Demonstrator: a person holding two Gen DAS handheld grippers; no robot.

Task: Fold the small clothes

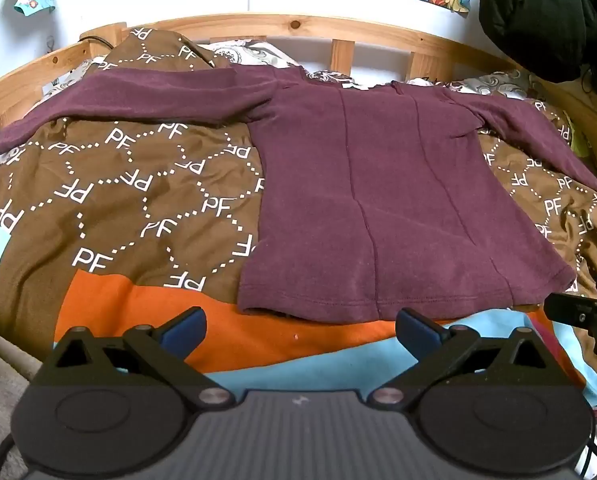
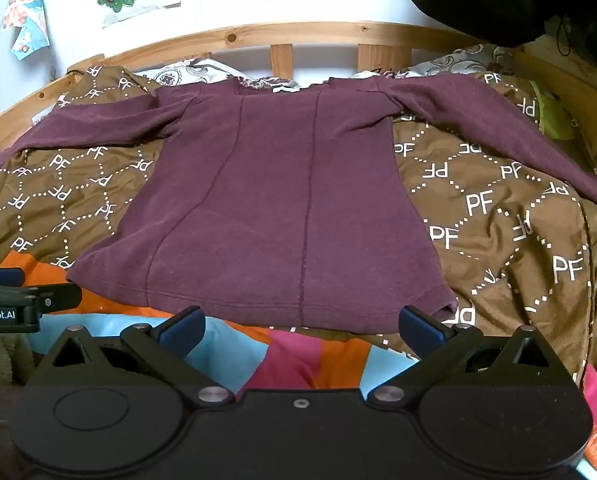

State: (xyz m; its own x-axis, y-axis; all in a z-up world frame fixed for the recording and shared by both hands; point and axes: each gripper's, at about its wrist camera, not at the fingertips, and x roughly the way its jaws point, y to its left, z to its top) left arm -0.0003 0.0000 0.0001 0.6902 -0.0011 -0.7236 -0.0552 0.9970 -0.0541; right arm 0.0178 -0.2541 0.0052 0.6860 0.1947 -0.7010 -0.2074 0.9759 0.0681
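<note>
So both grippers, left point(image 1: 300, 326) & right point(image 2: 301, 325), hang w/ fingers wide apart, nothing held. Shirt point(image 2: 274, 208) lies flat; prob best to pinch one sleeve point(image 2: 494, 132) near the cuff, fold inward.

Both wrist views look down and forward across the bed point(image 1: 98, 208) toward its wooden headboard point(image 2: 318, 34), sharing the spread maroon shirt point(image 1: 378, 200), close by.
</note>
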